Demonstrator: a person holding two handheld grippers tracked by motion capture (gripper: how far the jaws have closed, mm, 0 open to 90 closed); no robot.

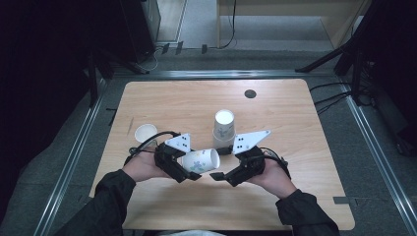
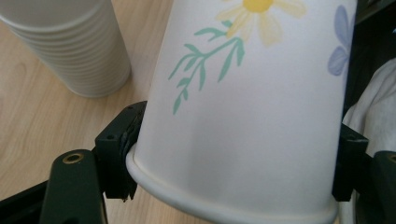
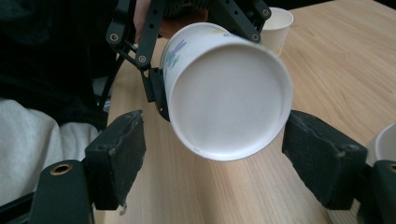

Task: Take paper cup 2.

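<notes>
Near the front edge of the table, the left gripper clamps a flowered paper cup on its side, jaws pressed against the wall by the rim. Facing it, the right gripper has its jaws spread wide on either side of the cup's base, not touching. A stack of cups stands just behind, and a single small cup sits to the left.

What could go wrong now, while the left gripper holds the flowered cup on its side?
1. The left gripper clamps the flowered cup near its rim; thin paper may dent under the squeeze.
2. The right gripper is open around the cup's base without touching; if the left lets go first, the cup may drop to the table.
3. The cup stack stands close and may be knocked.
</notes>
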